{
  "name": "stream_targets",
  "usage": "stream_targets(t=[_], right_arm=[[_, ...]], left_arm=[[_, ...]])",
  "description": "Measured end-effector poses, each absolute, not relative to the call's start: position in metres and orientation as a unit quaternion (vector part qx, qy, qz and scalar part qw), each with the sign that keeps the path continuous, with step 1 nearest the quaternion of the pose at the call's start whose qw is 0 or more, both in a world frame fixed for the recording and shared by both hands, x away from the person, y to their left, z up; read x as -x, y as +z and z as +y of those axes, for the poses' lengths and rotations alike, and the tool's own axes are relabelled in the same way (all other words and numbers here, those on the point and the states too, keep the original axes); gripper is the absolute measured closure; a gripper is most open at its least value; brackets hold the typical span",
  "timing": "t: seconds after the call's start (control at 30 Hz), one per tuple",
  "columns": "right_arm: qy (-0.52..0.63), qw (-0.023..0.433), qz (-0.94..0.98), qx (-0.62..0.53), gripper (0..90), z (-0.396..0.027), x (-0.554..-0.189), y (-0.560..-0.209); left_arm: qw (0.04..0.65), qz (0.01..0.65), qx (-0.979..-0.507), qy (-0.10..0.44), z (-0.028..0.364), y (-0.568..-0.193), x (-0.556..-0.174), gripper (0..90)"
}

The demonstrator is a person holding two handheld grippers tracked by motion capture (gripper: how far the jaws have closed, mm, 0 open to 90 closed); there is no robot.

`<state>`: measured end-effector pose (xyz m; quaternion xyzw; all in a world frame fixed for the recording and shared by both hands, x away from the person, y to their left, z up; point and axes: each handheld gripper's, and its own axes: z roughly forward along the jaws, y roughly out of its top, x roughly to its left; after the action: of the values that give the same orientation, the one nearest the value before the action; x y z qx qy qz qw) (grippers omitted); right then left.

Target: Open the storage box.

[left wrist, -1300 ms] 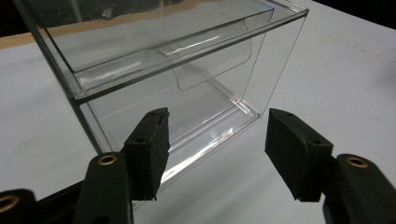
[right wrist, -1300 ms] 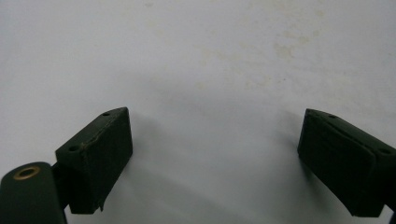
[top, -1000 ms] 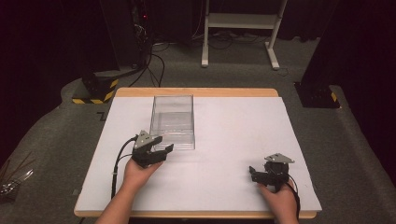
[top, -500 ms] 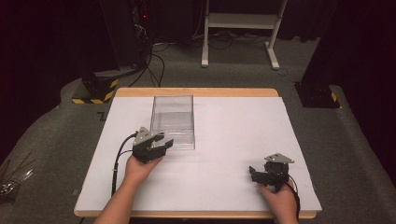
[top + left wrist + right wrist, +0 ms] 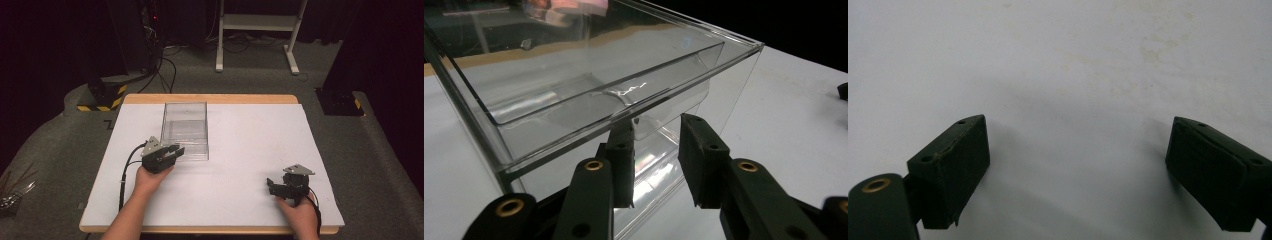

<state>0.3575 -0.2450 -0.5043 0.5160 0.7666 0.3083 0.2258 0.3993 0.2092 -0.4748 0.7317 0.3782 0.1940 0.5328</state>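
A clear, open-topped plastic box [image 5: 185, 125] stands on the white table [image 5: 250, 135], left of its middle. My left gripper [image 5: 176, 150] is at the box's near left corner, its tips right at the near wall. In the left gripper view the box [image 5: 574, 90] rises close ahead. The left gripper [image 5: 656, 140] has just been closing, and a gap still shows between its pads, with neither pressing on the wall. I cannot tell whether the wall runs between them. My right gripper [image 5: 271, 186] rests at the near right, wide open [image 5: 1075, 165] over bare table.
The table's wooden edge [image 5: 210, 98] runs along the far side. Beyond it on the grey floor are cables, a white stand [image 5: 257, 22] and a black-and-yellow striped base [image 5: 102, 97]. White table surface lies between the two grippers.
The left gripper's jaws have narrowed at the box's near left corner, and the hand has barely shifted. The right gripper and the box have stayed where they were.
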Motion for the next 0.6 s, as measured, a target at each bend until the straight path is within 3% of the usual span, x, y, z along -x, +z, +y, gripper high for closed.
stream_targets(t=[0.3, 0.6], right_arm=[[0.308, 0.227, 0.767, -0.515, 10.7, -0.245, -0.357, -0.504], [0.308, 0.227, 0.767, -0.515, 10.8, -0.245, -0.357, -0.504]], left_arm=[[0.550, 0.364, -0.728, 0.187, 0.217, -0.479, -0.400, 76.4], [0.555, 0.355, -0.730, 0.184, 0.221, -0.480, -0.396, 78.6]])
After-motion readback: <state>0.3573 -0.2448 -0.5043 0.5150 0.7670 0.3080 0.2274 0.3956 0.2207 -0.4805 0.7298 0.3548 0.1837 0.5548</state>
